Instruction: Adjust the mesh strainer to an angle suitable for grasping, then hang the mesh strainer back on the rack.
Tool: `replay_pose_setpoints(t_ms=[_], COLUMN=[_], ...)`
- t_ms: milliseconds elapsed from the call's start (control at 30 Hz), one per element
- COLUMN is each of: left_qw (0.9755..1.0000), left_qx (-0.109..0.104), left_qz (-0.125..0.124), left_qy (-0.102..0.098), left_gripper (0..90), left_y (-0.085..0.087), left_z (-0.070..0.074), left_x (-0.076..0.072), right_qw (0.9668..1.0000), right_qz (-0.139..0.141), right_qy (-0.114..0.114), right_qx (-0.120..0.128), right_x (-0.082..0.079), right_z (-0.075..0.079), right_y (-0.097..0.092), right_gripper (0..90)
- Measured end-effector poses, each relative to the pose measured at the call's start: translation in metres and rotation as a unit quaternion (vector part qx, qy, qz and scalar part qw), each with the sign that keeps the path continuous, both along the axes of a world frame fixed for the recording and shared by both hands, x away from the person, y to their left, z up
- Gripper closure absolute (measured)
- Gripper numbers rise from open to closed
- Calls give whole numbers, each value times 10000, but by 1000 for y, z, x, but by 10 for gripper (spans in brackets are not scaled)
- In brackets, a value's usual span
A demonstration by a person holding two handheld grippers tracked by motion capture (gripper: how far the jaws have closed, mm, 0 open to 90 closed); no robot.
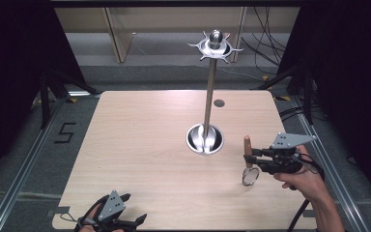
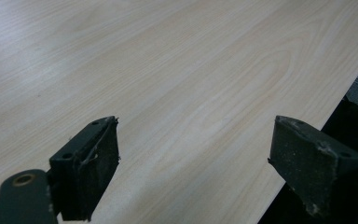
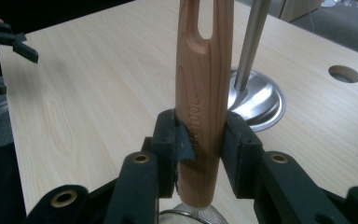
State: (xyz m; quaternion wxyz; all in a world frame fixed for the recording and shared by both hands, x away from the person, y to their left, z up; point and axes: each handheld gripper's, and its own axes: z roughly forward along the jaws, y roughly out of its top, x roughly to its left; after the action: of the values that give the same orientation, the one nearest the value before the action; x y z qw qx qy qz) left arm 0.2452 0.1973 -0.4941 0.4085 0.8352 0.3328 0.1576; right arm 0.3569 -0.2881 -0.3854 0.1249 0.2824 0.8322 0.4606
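A small strainer with a wooden handle (image 1: 247, 145) and a round metal mesh ring (image 1: 250, 176) hangs above the table's right side, handle up. My right gripper (image 1: 248, 157) is shut on the handle, and a hand holds it from the right. In the right gripper view the pads (image 3: 240, 144) press both sides of the slotted handle (image 3: 203, 93), with my right gripper (image 3: 200, 154) low on it. My left gripper (image 1: 134, 208) rests at the table's near left edge. Its jaws stand wide apart over bare wood, left gripper (image 2: 196, 158) holding nothing.
A metal utensil stand rises mid-table: round base (image 1: 205, 138), thin pole (image 1: 209, 96), ring of hooks on top (image 1: 215, 47). The base (image 3: 261, 100) lies just behind the held handle. A cable hole (image 1: 219, 103) sits behind it. Dark floor surrounds the wooden table (image 1: 140, 145).
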Motion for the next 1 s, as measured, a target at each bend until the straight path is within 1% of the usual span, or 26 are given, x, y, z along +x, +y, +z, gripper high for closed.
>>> replay_pose_setpoints(t_ms=[67, 100, 133, 167, 200, 233, 267, 300, 333, 367, 400, 467, 500, 533, 567, 600, 633, 733, 767, 800, 833, 867, 900, 933, 967, 1000], left_qw=[10000, 10000, 9999, 9999, 9998, 9995, 9996, 9995, 10000, 9999, 9999, 9999, 9999, 9999, 9999, 9998, 9998, 9997, 9999, 9999, 9999, 9999, 9998, 9998, 9999, 9998], left_qx=[-19, 7, -97, 60, 65, 158, 154, 155, 67, -96, -79, -74, 56, 56, 62, 71, 71, 61, 79, 79, 64, 46, 72, 72, 48, 59], left_qz=[23, -14, -1, -74, -82, -109, -99, -109, -16, 96, 104, 109, -28, -28, -30, -7, -7, -46, -57, -57, -34, -40, -60, -60, -57, -60], left_qy=[-9, -52, -129, -109, -167, -250, -234, -241, -49, -18, -61, -48, -130, -130, -129, -197, -197, -213, -121, -121, -124, -130, -158, -158, -139, -168], left_gripper=[150, 150, 150, 150, 150, 150, 150, 150, 150, 150, 150, 150, 150, 150, 150, 150, 150, 150, 150, 150, 150, 150, 150, 150, 150, 150], left_y=[0, 0, -1, 1, 1, 2, 2, 2, 1, 0, 0, 0, 2, 2, 2, 1, 1, 2, 2, 2, 2, 2, 2, 2, 2, 2], left_z=[0, 0, -1, 1, 1, 1, 1, 1, 1, -1, 0, -1, 0, 0, 0, -1, -1, -1, 0, 0, 0, -1, 0, 0, -1, -1], left_x=[0, 0, 1, 1, 2, 3, 3, 3, 0, -1, -1, -1, 0, 0, 0, 0, 0, 1, 0, 0, 0, 0, 1, 1, 0, 1], right_qw=[10000, 10000, 9999, 9999, 9998, 9998, 9997, 9997, 9997, 9995, 9995, 9994, 9989, 9994, 9994, 9990, 9992, 9988, 9987, 9982, 9982, 9976, 9973, 9973, 9967, 9965], right_qz=[10, -15, -35, -35, 7, -5, -13, -29, -36, -20, -45, -49, -60, -69, -69, -80, -18, -43, 9, 21, 21, -33, -18, -18, -6, 4], right_qy=[-33, -78, -46, -46, -147, -131, -192, -162, -135, -245, -206, -244, -350, -235, -235, -311, -289, -331, -316, -395, -395, -437, -464, -464, -543, -526], right_qx=[13, 57, 94, 94, 113, 126, 144, 187, 201, 218, 232, 249, 300, 254, 254, 307, 287, 359, 402, 449, 449, 530, 571, 571, 597, 647], right_x=[1, 0, 0, 0, 1, 1, 2, 1, 1, 3, 2, 3, 5, 5, 5, 8, 10, 13, 17, 20, 20, 21, 25, 25, 27, 28], right_z=[1, 2, 3, 3, 6, 7, 8, 9, 11, 12, 13, 14, 17, 20, 20, 24, 28, 32, 38, 41, 41, 43, 50, 50, 54, 57], right_y=[0, 0, 1, 1, 1, 2, 2, 3, 4, 4, 4, 5, 6, 6, 6, 9, 10, 13, 15, 16, 16, 18, 19, 19, 19, 20], right_gripper=[695, 695, 695, 695, 695, 695, 695, 695, 695, 695, 695, 695, 695, 695, 695, 695, 695, 695, 695, 695, 695, 695, 695, 695, 695, 695])
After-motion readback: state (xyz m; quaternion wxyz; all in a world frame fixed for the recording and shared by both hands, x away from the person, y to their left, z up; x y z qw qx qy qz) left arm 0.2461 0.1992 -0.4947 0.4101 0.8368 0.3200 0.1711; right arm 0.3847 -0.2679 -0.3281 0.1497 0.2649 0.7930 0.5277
